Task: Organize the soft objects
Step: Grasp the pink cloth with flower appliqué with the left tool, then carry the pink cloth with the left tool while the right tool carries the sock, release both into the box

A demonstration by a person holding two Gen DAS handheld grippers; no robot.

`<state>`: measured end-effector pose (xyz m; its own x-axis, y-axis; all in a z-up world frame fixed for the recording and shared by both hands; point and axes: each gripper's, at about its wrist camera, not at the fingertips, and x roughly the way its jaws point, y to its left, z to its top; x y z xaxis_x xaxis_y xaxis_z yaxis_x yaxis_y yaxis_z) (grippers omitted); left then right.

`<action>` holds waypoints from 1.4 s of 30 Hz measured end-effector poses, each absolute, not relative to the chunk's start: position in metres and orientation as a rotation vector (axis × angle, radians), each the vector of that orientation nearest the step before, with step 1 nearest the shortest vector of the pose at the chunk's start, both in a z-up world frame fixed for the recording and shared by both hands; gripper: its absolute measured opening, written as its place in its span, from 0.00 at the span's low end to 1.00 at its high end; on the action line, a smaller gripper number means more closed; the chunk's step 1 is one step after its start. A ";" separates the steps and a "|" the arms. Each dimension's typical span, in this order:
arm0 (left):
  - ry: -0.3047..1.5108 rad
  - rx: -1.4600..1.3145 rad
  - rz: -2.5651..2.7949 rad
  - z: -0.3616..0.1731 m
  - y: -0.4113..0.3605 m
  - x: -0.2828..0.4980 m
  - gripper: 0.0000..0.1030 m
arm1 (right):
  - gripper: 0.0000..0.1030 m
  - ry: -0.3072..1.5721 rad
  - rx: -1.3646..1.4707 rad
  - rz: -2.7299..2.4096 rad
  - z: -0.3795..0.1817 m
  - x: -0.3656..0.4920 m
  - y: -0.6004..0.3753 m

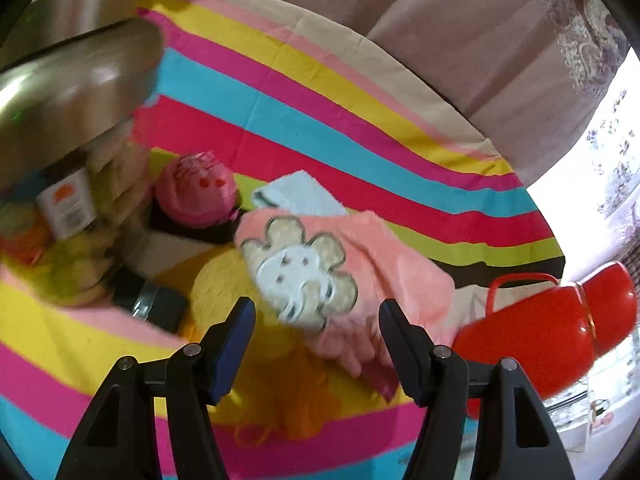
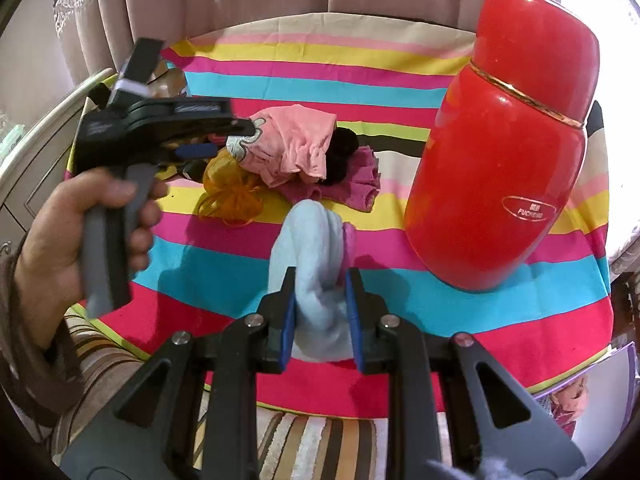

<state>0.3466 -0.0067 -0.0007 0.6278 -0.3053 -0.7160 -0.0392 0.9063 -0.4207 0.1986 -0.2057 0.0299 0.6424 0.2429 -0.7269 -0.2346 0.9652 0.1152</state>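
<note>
Jaws of the right gripper (image 2: pixel 320 292) are clamping a blue towel (image 2: pixel 310 240); the left gripper (image 1: pixel 316 320), released, is hovering at the frame's lower middle over the pink cloth (image 1: pixel 340 248). Swinging the towel could be tipping the red flask (image 2: pixel 504 140).

Your left hand (image 2: pixel 76 236), at the frame's left edge, wears a brown sleeve (image 2: pixel 24 344); both grippers are black with blue pads (image 2: pixel 290 320) and silver screws (image 2: pixel 387 320).

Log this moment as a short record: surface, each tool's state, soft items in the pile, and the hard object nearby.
surface: striped cloth
right tool: shut on light blue towel
left tool: open, empty, above the pile
pile: pink towel with elephant patch, yellow mesh puff, magenta cloth
hard object: red flask, standing to the right of the pile
</note>
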 end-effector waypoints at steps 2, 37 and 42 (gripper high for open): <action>0.886 -0.389 -0.157 -0.001 -0.015 0.354 0.63 | 0.26 0.835 0.026 0.271 0.028 0.199 -0.208; 0.616 -0.316 -0.285 0.099 -0.053 0.213 0.12 | 0.26 0.769 0.154 0.167 0.053 0.144 -0.282; 0.615 -0.325 -0.385 0.109 -0.084 0.188 0.12 | 0.26 0.764 0.218 0.077 0.061 0.123 -0.336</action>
